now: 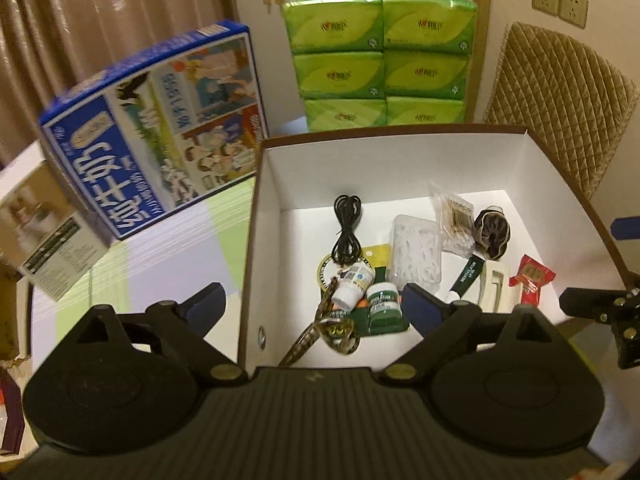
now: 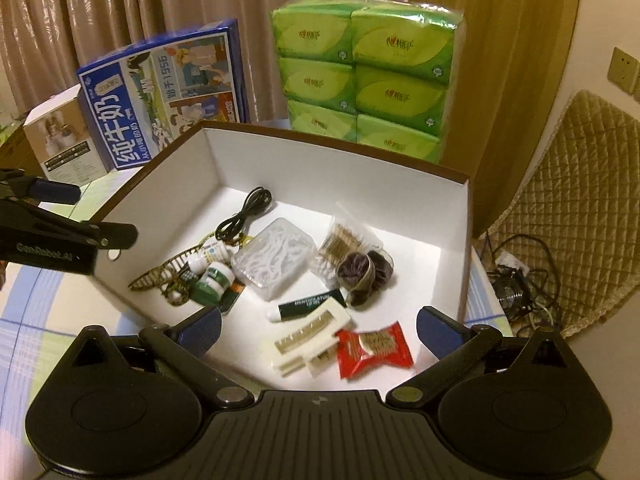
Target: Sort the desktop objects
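Note:
A brown-rimmed white box holds small items: a coiled black cable, a clear floss-pick case, cotton swabs, a dark scrunchie, a red candy packet, a cream clip, a green tube, small bottles and a patterned hair clip. My left gripper is open and empty above the box's near left wall. My right gripper is open and empty above the box's near edge.
A blue milk carton box and a small cream box stand left of the box. Stacked green tissue packs stand behind. A quilted chair and floor cables are on the right.

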